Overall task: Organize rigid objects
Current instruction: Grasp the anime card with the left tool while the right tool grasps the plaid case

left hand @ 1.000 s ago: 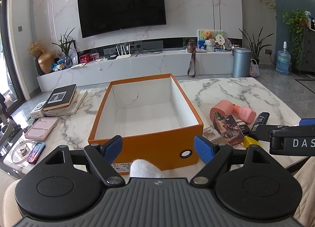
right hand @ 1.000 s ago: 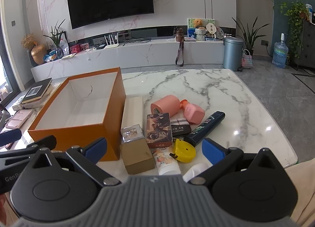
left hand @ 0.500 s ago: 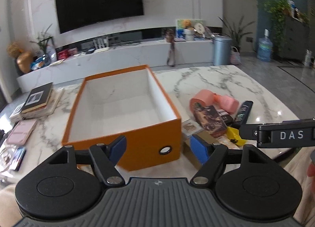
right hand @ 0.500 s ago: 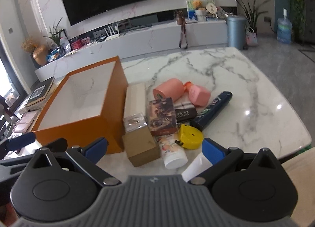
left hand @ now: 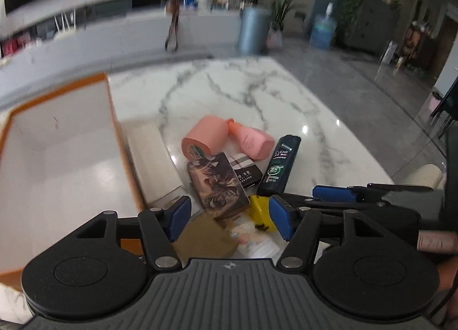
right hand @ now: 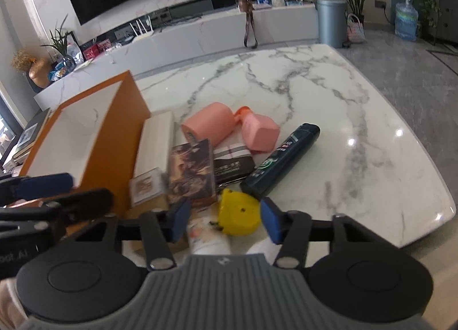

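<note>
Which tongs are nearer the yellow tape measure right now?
Right. The right tongs have the yellow tape measure between their open pads, not gripped. The left tongs straddle the brown box beside it; both have just been closing.

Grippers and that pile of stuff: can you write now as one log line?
left gripper: open, closing, over brown box | right gripper: open, closing, around yellow tape | orange box: empty

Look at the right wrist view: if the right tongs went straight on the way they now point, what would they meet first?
Most likely the yellow tape measure, which lies between the right tongs, whose jaws have just been closing without yet touching it. Depth is uncertain; the white tube beside it is close too.
</note>
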Motion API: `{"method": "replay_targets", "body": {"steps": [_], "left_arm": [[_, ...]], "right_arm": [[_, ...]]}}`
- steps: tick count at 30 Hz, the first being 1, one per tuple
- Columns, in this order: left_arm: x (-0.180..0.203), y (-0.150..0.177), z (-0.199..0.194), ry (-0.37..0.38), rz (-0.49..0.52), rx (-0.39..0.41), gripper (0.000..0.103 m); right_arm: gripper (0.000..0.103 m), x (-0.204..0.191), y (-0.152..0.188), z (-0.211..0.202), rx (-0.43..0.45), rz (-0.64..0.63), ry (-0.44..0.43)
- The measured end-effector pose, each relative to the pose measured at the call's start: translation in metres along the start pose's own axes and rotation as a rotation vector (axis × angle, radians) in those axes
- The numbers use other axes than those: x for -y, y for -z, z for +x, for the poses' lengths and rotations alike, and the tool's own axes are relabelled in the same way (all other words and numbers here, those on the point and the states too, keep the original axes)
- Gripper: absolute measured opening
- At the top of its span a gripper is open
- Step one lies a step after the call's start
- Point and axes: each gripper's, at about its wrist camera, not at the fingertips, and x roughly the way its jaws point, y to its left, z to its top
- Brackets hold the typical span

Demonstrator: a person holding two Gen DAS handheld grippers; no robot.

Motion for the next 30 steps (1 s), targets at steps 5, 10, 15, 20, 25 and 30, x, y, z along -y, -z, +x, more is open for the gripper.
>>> {"method": "replay_targets", "body": {"steps": [5,10,15,20,25,30], "left_arm": [[-0.008,-0.039,0.058,-0.014,-0.052,-0.147,0.073],[-0.023,-0.049,0.107,-0.044,-0.193,-0.301,0.075],[-0.019,-0.048,0.127,-0.070,-0.209,-0.348,0.083],[-0.012,-0.052,0.143,-0.111,-0.185,-0.405,0.083],[-0.013,-0.052,0.153,-0.125,-0.179,-0.415,0.073],[-0.014,-0.050,0.149,-0.100,-0.179,-0.377,0.069]], "right_arm": [[0.035,0.020,-0.025,0.033,-0.050,0.016,-0.017],[0.035,0.022,-0.036,0.058,-0.035,-0.036,-0.041],[0.035,0.026,-0.034,0.073,-0.035,-0.084,-0.092],[0.034,0.031,-0.035,0.091,-0.054,-0.087,-0.136],[0.034,0.032,-0.035,0.097,-0.076,-0.082,-0.171],[0.035,0.029,-0.033,0.098,-0.076,-0.097,-0.177]]}}
